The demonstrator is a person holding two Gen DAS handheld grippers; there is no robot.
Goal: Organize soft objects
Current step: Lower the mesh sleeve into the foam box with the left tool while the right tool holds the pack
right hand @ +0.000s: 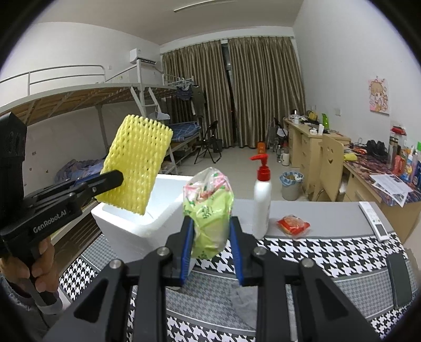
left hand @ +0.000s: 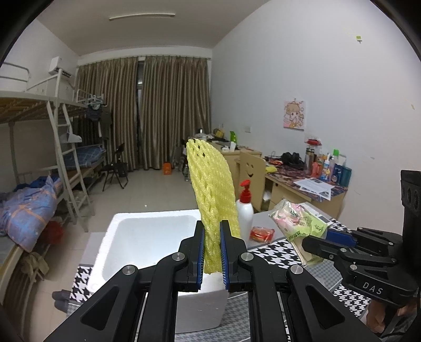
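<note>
Indoor, evenly lit, moderately bright; slightly cool, washed tone. Source overhead: ceiling tube lamp (left hand: 142,17), also seen at top of right wrist view (right hand: 204,5). Curtains (left hand: 158,110) drawn, dark gap between them. Shadows soft and faint on worktop (right hand: 315,210). Mild glare on white bottle (right hand: 261,202). Strong fisheye bending of walls; black vignette in corners. Near gripper parts sharp; far desk clutter soft.

- The foam box (right hand: 126,226) stands on the left part of the table (right hand: 315,210).
- The foam net (right hand: 136,163), clamped in the left gripper (left hand: 211,252), is above the box.
- The plastic bag (right hand: 209,207), gripped by the right gripper (right hand: 210,247), is right of the box.
- The pump bottle (right hand: 261,194) stands behind the bag, to the right.
- The small packet (right hand: 293,226) lies just right of the bottle.
- The remote control (right hand: 373,221) lies at the table's right edge.
</note>
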